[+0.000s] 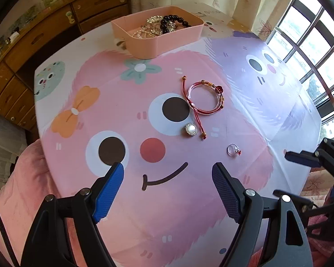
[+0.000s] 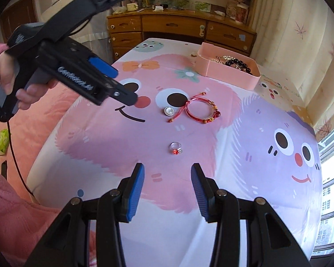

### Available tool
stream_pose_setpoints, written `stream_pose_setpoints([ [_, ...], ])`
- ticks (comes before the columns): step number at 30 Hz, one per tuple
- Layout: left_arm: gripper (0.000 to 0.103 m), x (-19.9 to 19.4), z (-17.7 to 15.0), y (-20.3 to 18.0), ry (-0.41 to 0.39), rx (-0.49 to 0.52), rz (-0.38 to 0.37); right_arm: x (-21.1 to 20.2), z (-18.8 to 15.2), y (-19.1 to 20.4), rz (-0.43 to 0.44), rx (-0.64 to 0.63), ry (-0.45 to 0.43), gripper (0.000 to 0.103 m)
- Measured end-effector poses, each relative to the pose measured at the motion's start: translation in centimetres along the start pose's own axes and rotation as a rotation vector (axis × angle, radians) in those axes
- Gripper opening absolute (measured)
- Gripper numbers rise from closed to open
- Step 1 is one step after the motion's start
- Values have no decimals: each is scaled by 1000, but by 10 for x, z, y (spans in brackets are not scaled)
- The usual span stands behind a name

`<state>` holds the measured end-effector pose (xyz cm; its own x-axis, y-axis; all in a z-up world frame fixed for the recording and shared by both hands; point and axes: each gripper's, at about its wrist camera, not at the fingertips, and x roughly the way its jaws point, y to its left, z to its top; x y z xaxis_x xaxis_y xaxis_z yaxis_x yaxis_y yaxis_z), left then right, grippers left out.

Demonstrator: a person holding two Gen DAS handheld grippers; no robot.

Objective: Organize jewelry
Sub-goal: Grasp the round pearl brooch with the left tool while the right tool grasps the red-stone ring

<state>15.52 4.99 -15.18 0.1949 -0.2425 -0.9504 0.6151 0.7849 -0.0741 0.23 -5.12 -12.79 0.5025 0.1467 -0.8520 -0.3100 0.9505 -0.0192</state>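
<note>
- Hovering over the near left of the table (image 1: 55,71), the left gripper (image 1: 168,173) points steeply down with its jaws spread wide and nothing between them, probably ready for a broad item.
- Lying left of centre, the pearl brooch (image 2: 168,111) rests just beside the red cord bracelet (image 2: 202,109), whose cord tail runs close past it.
- Lying apart and nearer, the ring (image 2: 175,148) sits straight ahead of the right gripper (image 2: 167,178); its jaws stand part-open and empty, a gap suited to a small piece.
- Standing far right, the pink tray (image 2: 229,75) already holds beads and chains, so loose pieces likely belong there.
</note>
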Motion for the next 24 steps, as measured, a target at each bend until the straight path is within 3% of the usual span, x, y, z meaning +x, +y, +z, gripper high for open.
stream_pose_setpoints([
  [9,78,34,22,-12,-19,70,-22,22,-6,9,-45,-14,12,44],
  [15,57,50,25,-23,-57,142,16,41,-2,-5,-76,27,28,44],
  [19,52,53,23,-26,-89,168,3,51,3,-14,-68,48,29,44],
  [24,37,63,20,-28,-85,199,1,58,11,-11,-47,-8,22,44],
])
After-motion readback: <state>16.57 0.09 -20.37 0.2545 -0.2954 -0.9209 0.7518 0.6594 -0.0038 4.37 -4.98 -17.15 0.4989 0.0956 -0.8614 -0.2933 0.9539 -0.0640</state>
